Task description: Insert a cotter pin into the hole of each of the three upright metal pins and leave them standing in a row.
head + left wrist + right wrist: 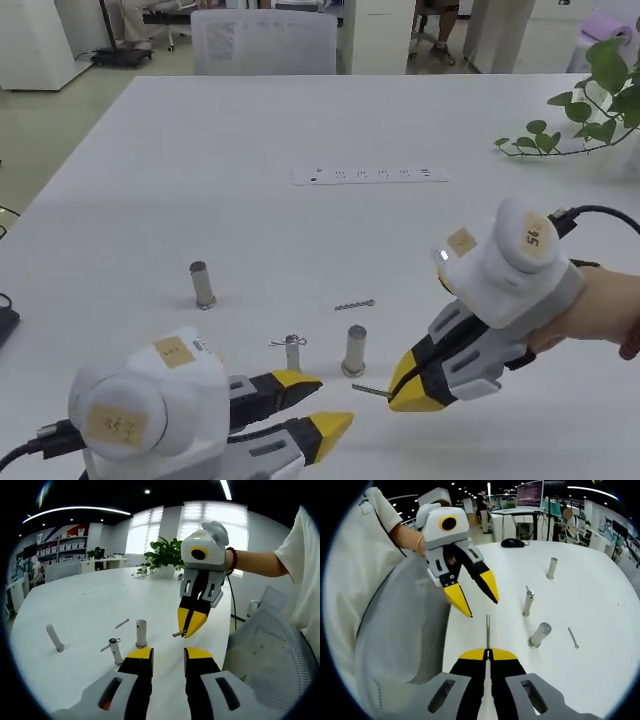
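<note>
Right gripper point(398, 392) clamps a cotter pin point(488, 627) level, presumably to meet the hole of the nearest upright pin point(356, 350); left gripper point(335, 400) hovers parted, empty.

The left claw point(335, 402) and right claw point(398, 398) are coloured white, grey, yellow and black. Black cables point(600, 212) are fitted. A white sleeve point(300, 555) and bead bracelet point(230, 560) are worn.

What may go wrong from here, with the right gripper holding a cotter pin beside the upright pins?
The right gripper grips its cotter pin by one end only, so it may twist or slip when pressed against the nearest upright pin. The open left gripper is close to the already fitted pin and might knock it over.
</note>
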Motion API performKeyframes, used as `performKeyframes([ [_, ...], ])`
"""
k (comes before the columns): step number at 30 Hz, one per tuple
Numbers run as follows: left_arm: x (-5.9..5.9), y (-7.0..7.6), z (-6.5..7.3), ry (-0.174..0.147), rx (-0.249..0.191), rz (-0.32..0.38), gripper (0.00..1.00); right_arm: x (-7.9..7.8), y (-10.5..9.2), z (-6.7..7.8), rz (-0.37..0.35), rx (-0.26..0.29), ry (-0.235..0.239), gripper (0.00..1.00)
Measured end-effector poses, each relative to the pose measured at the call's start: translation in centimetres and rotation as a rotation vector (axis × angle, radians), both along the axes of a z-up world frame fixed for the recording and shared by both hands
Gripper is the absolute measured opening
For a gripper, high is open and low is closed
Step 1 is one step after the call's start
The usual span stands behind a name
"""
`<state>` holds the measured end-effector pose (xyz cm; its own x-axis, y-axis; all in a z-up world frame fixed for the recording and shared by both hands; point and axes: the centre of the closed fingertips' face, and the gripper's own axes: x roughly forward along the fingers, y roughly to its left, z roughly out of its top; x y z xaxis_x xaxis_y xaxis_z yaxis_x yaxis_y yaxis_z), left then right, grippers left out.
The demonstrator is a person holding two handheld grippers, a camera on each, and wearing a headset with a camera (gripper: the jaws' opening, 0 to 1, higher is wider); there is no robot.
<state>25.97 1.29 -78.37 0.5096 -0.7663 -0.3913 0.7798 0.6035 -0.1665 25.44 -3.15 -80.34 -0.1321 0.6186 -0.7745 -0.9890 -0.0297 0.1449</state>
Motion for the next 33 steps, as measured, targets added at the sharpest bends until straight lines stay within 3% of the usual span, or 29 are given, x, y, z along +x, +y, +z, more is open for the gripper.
performKeyframes([
  [4, 0.7, 0.1, -0.3, 0.007, 0.001, 0.034, 0.23, 0.7, -0.6, -0.3, -0.012, -0.025, -0.013, 0.03],
  [6, 1.1, 0.2, -0.5, 0.028, -0.008, 0.067, 0.24, 1.0, -0.9, -0.5, -0.020, -0.039, -0.012, 0.03],
  [17, 3.3, -0.7, -0.8, 0.031, -0.016, 0.153, 0.25, 3.0, -2.2, -1.2, -0.059, -0.113, -0.039, 0.03],
  [33, 5.0, -2.2, -2.7, 0.009, 0.059, 0.207, 0.25, 5.3, -3.0, -2.1, -0.062, -0.188, -0.085, 0.03],
])
